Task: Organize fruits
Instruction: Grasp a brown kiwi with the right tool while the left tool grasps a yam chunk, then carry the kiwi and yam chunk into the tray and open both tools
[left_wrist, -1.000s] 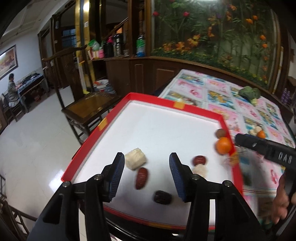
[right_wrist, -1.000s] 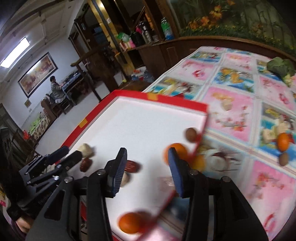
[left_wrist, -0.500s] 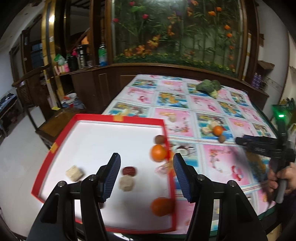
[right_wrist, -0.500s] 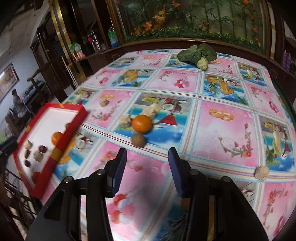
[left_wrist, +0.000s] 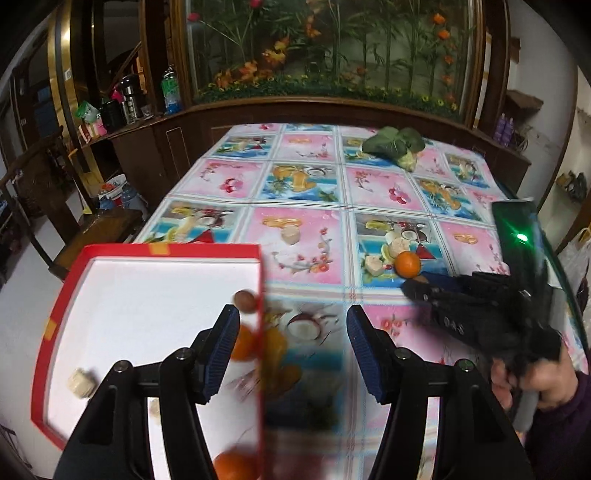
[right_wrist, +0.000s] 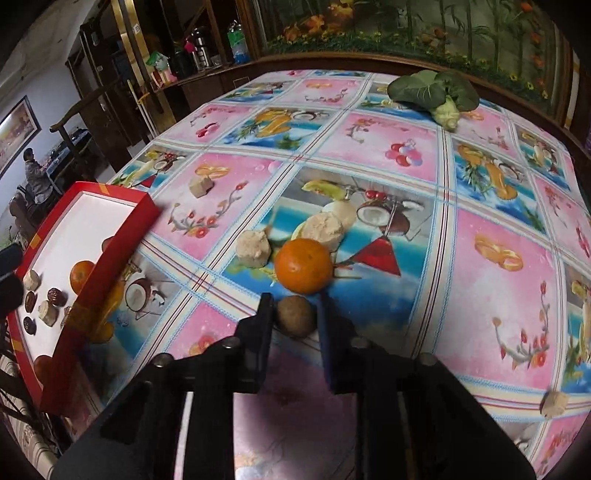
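The right tool (right_wrist: 296, 314) has just been closing its jaws around the small round brown fruit (right_wrist: 296, 316), which sits between the fingertips on the surface covered by a glossy fruit-print cloth (right_wrist: 491, 266). They look clamped on it, or very nearly so. Just ahead of the tips lies a bright orange tangerine (right_wrist: 303, 265) — it could roll if nudged. A smooth round fruit may squirt out of a grip this far out on the tips. The left tool (left_wrist: 291, 341), jaws apart and empty, has just been widening beside the red-rimmed white tray (left_wrist: 258, 280) — a bump could shift its contents.
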